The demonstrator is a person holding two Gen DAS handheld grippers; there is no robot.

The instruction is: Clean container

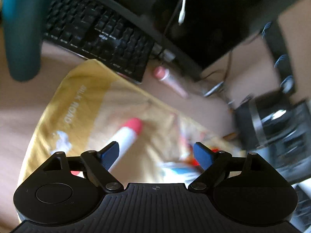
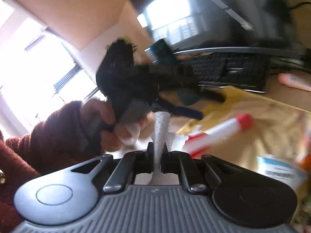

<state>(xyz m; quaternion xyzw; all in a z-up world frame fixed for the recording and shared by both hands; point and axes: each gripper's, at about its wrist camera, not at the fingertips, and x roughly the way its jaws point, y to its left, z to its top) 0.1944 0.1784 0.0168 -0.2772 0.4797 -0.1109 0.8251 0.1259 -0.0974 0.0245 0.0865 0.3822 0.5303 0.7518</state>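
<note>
My right gripper [image 2: 157,151]: jaws pressed together on one twisted strip of white paper towel [image 2: 161,128], which rises from between the fingers toward my left hand [image 2: 108,124]. That hand, in a dark red knit sleeve [image 2: 48,136], grips the handle of my left gripper [image 2: 202,106], seen here from the side, blurred. My left gripper's own camera shows its two blue-padded fingers [image 1: 110,152] spread wide, nothing between them. Task's thing: one white tube-shaped container with red cap [image 1: 126,136], lying on its side on the yellow cloth [image 1: 77,97] just ahead of the left finger. Its long axis runs from beneath that finger up and to the right, cap end pointing away from me; in the right view the same container [image 2: 217,132] slants up to the right, cap farthest. A second red band shows at its near end. The cloth is one, printed with white letters, spread on the tan desk [image 1: 19,97]. Right of the container, a blurred heap of small colourful packets [image 1: 186,167]; count cannot be told. Farther: one pink tube [image 1: 169,79] lying on the desk, one black keyboard [image 1: 97,36] touching the cloth's far edge, one teal cylinder [image 1: 21,29] at far left, one dark glass jar [image 1: 272,120] at right.
</note>
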